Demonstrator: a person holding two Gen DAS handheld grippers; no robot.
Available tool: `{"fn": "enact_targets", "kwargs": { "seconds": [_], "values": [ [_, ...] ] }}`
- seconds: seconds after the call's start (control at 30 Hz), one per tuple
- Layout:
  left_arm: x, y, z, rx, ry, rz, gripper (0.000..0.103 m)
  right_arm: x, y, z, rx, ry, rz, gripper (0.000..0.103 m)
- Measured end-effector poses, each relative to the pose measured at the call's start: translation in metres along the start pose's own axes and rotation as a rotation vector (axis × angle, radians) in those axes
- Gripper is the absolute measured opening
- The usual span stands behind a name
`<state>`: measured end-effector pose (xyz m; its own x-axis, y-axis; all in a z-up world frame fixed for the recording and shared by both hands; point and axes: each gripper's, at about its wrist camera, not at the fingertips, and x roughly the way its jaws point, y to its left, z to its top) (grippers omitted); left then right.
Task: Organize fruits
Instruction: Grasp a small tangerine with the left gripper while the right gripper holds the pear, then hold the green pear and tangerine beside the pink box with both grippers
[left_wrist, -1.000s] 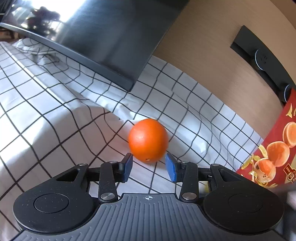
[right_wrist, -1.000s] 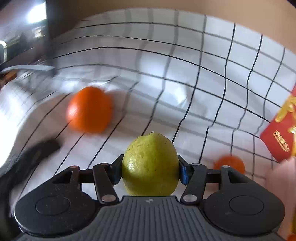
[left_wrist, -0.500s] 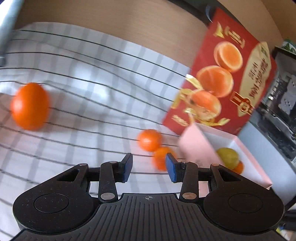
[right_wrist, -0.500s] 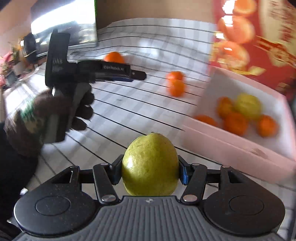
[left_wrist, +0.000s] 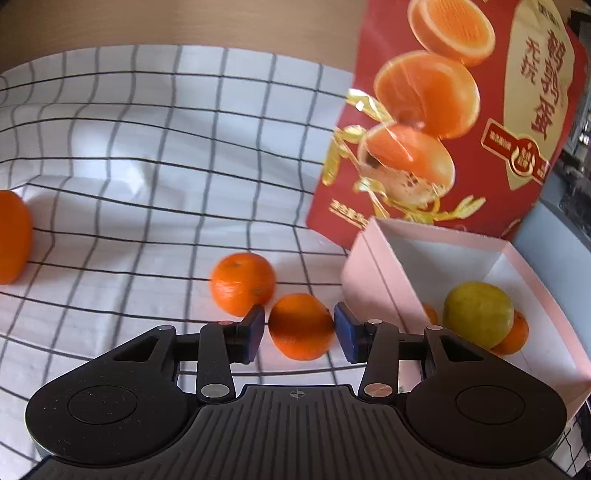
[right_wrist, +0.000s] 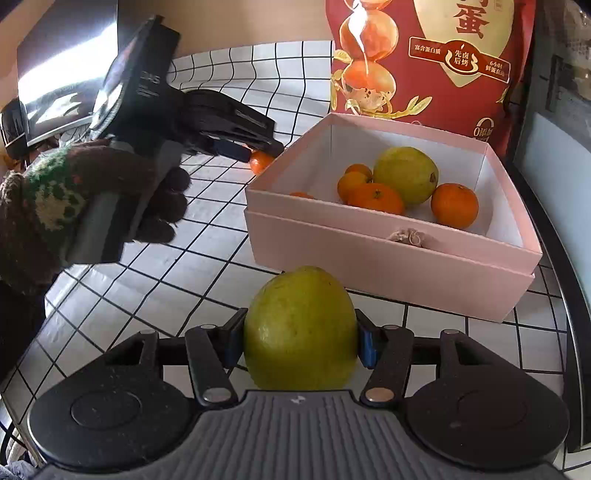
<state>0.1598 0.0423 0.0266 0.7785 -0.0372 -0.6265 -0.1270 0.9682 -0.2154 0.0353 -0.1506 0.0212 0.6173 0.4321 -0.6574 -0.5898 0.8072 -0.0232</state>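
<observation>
My left gripper (left_wrist: 299, 328) is open, its blue pads on either side of a small orange mandarin (left_wrist: 301, 326) on the checked cloth, with slight gaps. A second mandarin (left_wrist: 242, 282) lies just behind it and a large orange (left_wrist: 13, 236) sits at the far left. My right gripper (right_wrist: 301, 338) is shut on a green-yellow guava (right_wrist: 301, 328), held above the cloth in front of the pink box (right_wrist: 388, 254). The box holds another guava (right_wrist: 406, 175) and several mandarins (right_wrist: 454, 205). The left gripper (right_wrist: 258, 147) shows in the right wrist view beside the box's left corner.
A red snack bag (right_wrist: 436, 55) printed with oranges stands behind the box; it also shows in the left wrist view (left_wrist: 443, 122). The box (left_wrist: 384, 280) is right of the left gripper. A gloved hand (right_wrist: 74, 195) holds the left gripper. A dark monitor (right_wrist: 62, 74) stands at the back left.
The left gripper swung right from the large orange and closed in around a small mandarin by the box. The right gripper carried the guava toward the front of the pink box.
</observation>
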Motion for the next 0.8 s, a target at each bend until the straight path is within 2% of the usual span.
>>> {"fn": "enact_targets", "kwargs": {
  "seconds": [0.07,0.2,0.23,0.3,0.57,0.8],
  "values": [
    [0.004,-0.003,0.000,-0.011,0.016,-0.021,0.043,0.002,0.003,-0.001,-0.002,-0.018,-0.007,0.057],
    [0.003,0.005,-0.003,-0.043,-0.017,-0.041,0.044,0.000,0.008,-0.006,-0.008,-0.049,-0.026,0.060],
    [0.000,0.008,-0.005,-0.050,-0.024,-0.052,0.044,0.001,0.009,-0.007,-0.004,-0.052,-0.028,0.062],
    [-0.008,0.016,-0.011,-0.061,-0.030,-0.072,0.043,0.002,0.007,-0.011,0.003,-0.057,-0.026,0.072],
    [-0.085,0.025,-0.052,-0.043,-0.083,-0.104,0.043,0.005,-0.002,-0.013,0.057,-0.059,-0.025,0.082],
    [-0.129,0.007,-0.107,-0.003,-0.071,-0.282,0.043,0.011,0.004,-0.011,0.019,-0.031,-0.052,0.093]
  ]
}}
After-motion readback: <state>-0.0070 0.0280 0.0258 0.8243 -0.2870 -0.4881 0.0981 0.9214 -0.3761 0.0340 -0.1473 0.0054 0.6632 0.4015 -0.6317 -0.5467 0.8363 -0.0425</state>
